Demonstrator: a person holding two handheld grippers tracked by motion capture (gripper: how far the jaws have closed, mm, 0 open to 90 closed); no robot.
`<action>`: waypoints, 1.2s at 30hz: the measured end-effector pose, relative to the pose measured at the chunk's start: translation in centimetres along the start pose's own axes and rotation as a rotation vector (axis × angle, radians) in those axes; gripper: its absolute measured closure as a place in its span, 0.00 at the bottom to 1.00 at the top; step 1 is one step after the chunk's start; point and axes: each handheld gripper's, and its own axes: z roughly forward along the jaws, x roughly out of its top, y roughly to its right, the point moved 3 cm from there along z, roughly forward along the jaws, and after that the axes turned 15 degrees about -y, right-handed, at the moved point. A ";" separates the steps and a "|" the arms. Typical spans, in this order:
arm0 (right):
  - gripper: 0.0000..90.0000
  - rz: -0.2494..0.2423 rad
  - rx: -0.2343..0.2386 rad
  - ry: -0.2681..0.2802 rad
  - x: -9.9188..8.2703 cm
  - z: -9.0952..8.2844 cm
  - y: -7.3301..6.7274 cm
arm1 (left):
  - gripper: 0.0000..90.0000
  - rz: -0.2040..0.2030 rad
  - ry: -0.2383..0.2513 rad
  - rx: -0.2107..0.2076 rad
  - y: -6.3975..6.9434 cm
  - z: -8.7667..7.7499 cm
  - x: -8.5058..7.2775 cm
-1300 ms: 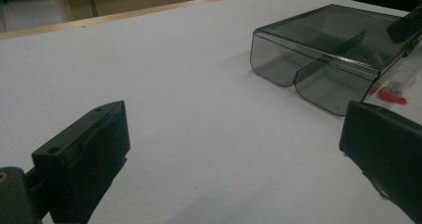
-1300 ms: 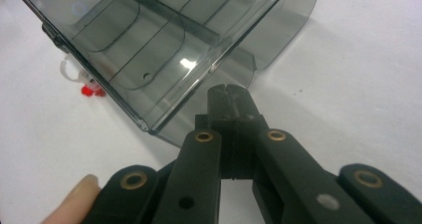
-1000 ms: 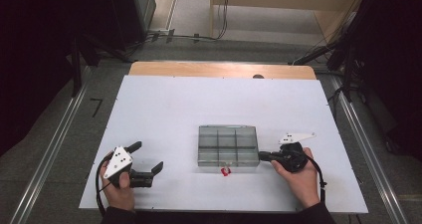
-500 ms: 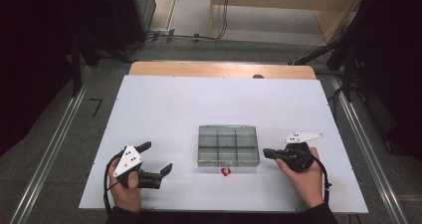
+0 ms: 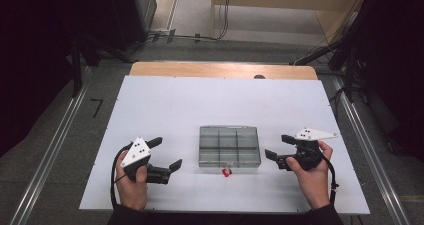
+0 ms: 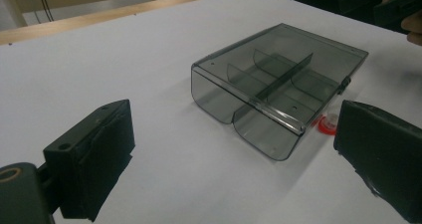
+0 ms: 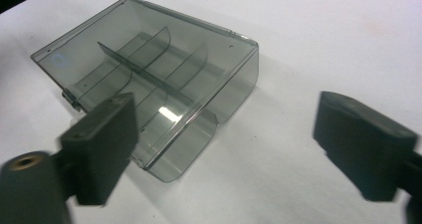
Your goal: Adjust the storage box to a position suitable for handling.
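A smoky clear compartment box (image 5: 229,146) with dividers lies flat in the middle of the white table (image 5: 200,105). A small red-and-white piece (image 5: 226,172) rests on the table just in front of it. My left gripper (image 5: 166,153) hovers left of the box, open and empty, and faces the box (image 6: 278,89) and the red piece (image 6: 327,124). My right gripper (image 5: 278,146) is a short way off the box's right side. Its jaws have just been opening and stand wide with nothing between them, aimed at the box (image 7: 149,79).
A wooden strip (image 5: 220,70) runs along the table's far edge. Metal floor rails (image 5: 55,150) flank both sides, and cables (image 5: 200,35) lie on the floor beyond. Bare white surface surrounds the box.
The right gripper, shut at the box's right edge a second ago, has drawn back slightly and opened. The left hand has moved right and upward, closer to the box.
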 end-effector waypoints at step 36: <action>0.48 -0.070 0.032 0.013 0.0 -0.1 -0.7 | 0.27 -0.082 -0.117 -0.159 0.5 5.1 1.6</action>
